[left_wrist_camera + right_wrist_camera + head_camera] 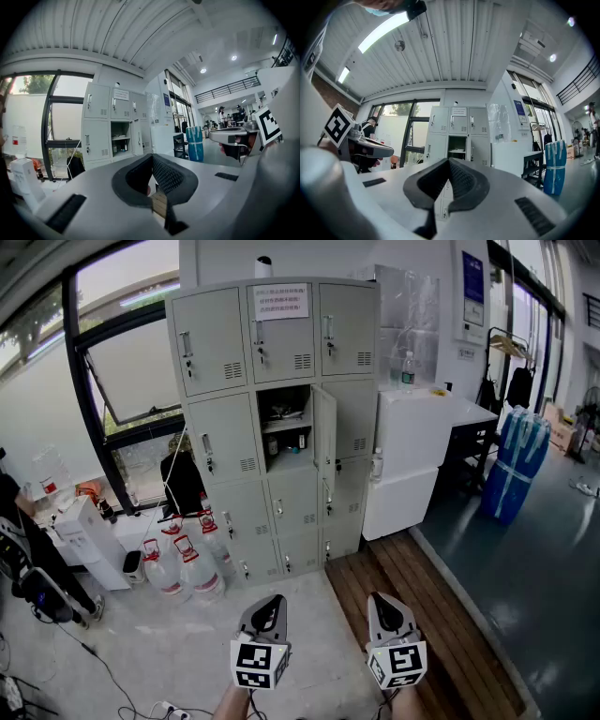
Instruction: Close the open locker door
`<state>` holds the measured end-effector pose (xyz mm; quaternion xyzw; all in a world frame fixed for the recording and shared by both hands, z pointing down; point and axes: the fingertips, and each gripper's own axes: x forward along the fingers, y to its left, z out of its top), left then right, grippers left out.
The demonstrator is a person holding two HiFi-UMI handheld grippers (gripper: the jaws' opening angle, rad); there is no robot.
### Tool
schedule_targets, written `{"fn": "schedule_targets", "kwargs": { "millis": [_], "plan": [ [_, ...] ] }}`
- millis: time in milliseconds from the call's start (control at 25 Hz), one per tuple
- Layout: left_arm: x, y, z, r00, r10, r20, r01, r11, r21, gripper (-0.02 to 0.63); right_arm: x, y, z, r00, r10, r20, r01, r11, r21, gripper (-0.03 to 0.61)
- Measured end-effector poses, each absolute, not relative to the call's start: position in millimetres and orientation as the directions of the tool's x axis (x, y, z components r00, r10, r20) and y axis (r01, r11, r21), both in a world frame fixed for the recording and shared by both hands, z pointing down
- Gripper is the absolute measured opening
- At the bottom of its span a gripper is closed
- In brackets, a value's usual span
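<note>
- The left gripper (271,602) was held low in the head view. Its own view showed the two jaws pressed together at the tips with nothing between them.
- The right gripper (383,600) was just beside it on the right, with its jaws likewise closed and empty.
- Both grippers pointed towards the grey locker cabinet (216,352). It stood against the wall, well apart from them across the pale floor.
- The open door (324,435) belonged to the middle column, second row from the top. It was swung out on its right edge and stood nearly edge-on to the head camera.
- The open compartment (284,427) just left of that door held a shelf with a few small dark items, too small to identify.
- The other doors of the cabinet looked shut.
- A paper notice (279,302) was stuck on the top middle door, directly above the open compartment.
- Several water jugs (183,563) with red caps stood on the floor near the cabinet's lower left corner.
- A white unit (412,460) stood just right of the cabinet, with a bottle (408,369) upright on top.
- A blue wrapped bundle (517,460) stood farther right on the dark floor.
- Wooden decking (441,615) ran from the cabinet's foot to below the right gripper.
</note>
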<state>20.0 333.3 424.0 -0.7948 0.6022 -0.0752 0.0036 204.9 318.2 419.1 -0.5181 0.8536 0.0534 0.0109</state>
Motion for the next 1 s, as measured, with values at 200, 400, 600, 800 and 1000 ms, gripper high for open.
{"fn": "schedule_targets", "kwargs": {
  "millis": [200, 400, 600, 800, 1000],
  "plan": [
    [27, 332, 423, 0.255, -0.960, 0.116, -0.959, -0.267, -0.094, 0.021, 210, 318, 417, -0.480, -0.874, -0.076, -0.877, 0.475, 0.079, 0.015],
    [40, 332, 424, 0.247, -0.961, 0.120, -0.961, -0.259, -0.096, 0.021, 223, 318, 419, -0.487, -0.871, -0.061, -0.873, 0.483, 0.071, 0.017],
    [58, 328, 428, 0.240, -0.963, 0.120, -0.963, -0.252, -0.094, 0.021, 239, 312, 423, -0.512, -0.857, -0.063, -0.859, 0.508, 0.066, 0.017],
    [74, 318, 434, 0.225, -0.966, 0.126, -0.966, -0.238, -0.097, 0.021, 255, 304, 434, -0.527, -0.848, -0.049, -0.849, 0.524, 0.070, 0.017],
    [77, 290, 440, 0.222, -0.967, 0.127, -0.967, -0.235, -0.098, 0.021, 253, 279, 444, -0.550, -0.834, -0.039, -0.834, 0.546, 0.077, 0.017]
  ]
}}
